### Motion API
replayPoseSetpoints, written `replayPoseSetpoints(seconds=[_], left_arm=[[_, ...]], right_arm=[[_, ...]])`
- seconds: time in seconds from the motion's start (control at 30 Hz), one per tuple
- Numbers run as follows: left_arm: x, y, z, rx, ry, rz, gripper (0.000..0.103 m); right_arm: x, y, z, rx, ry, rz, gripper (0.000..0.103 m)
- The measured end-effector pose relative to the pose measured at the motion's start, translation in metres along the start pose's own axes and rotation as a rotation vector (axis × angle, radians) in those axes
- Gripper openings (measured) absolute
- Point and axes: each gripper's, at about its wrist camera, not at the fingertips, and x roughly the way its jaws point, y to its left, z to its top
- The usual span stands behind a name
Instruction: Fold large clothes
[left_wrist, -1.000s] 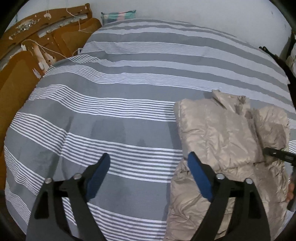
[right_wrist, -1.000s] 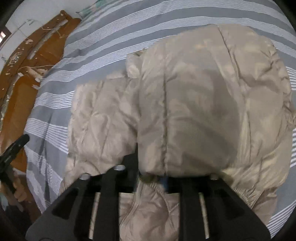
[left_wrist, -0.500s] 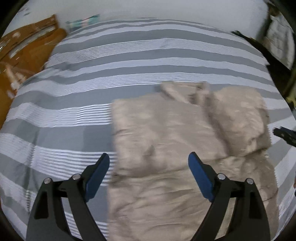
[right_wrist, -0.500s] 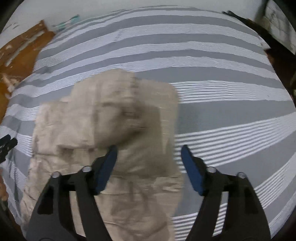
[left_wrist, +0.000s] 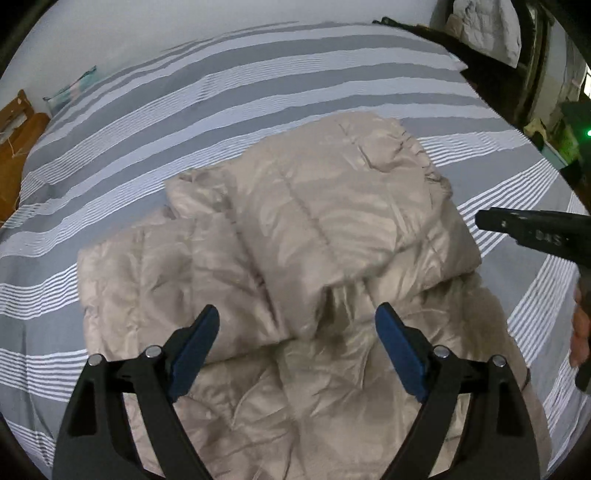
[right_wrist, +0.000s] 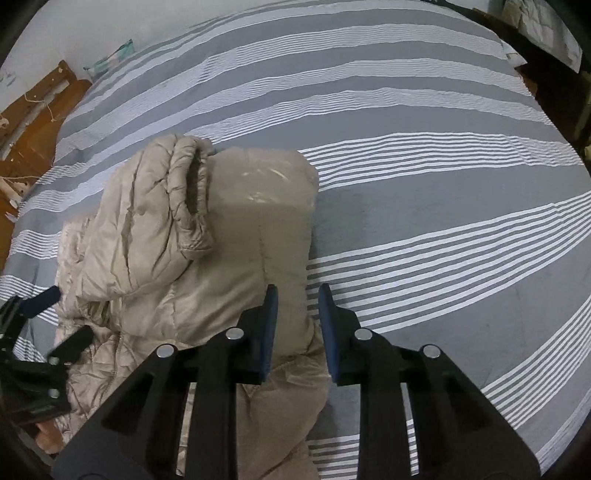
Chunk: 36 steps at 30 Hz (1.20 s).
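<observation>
Since a second ago the right claw (right_wrist: 294, 325) has let go of the beige puffer jacket (left_wrist: 295, 258) and narrowed, empty; the left claw (left_wrist: 295, 343) hangs spread. The jacket lies half-folded on the striped bed (right_wrist: 424, 206), at 10 o'clock in the right view. Best pinch both hem corners evenly.

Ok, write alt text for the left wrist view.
A beige puffer jacket, partly folded, lies on a grey and white striped bed. The open left gripper hovers over it, with the right gripper at the right edge.
</observation>
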Motion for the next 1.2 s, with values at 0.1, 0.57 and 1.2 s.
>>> replayPoseSetpoints(seconds=[0.1,0.57,1.2], left_arm=[[0.022,0.001,0.010,-0.002,0.040,0.016,0.058],[0.002,0.155,-0.028,-0.591,0.031,-0.135,0.021],[-0.029,0.249,-0.100,-0.906,-0.016,-0.318,0.058]], right_arm=[[-0.002,0.006,0.010,-0.010,0.004,0.009,0.023],[0.017,0.069,0.025,-0.142,0.044,0.020,0.023],[0.031,0.092,0.024,-0.228,0.094,0.013,0.051]])
